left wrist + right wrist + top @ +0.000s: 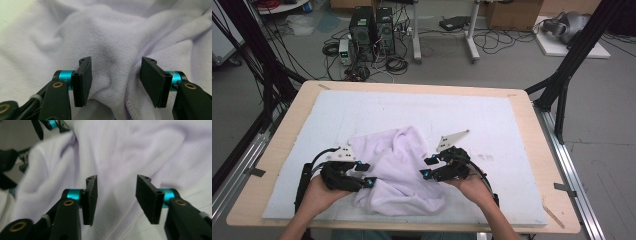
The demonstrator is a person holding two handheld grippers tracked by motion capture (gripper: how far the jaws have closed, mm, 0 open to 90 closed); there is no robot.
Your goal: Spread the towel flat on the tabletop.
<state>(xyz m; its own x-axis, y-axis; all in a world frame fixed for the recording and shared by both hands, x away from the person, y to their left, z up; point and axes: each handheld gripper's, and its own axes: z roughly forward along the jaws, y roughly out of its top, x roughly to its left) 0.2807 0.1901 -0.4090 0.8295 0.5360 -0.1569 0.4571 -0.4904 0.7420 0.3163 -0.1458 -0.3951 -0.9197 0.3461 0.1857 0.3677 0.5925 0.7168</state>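
Both grippers (jaws apart) flank a crumpled lavender towel, hem showing.

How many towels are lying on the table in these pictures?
1. A single pale lilac towel lies crumpled at the near middle of the table, on the white mat. A second one under its folds cannot be ruled out.

No words, numbers or signs can be read anywhere here. There is some tiny print on the blue ring beside one black pad in the left gripper view, but it is too small and blurry to make out.
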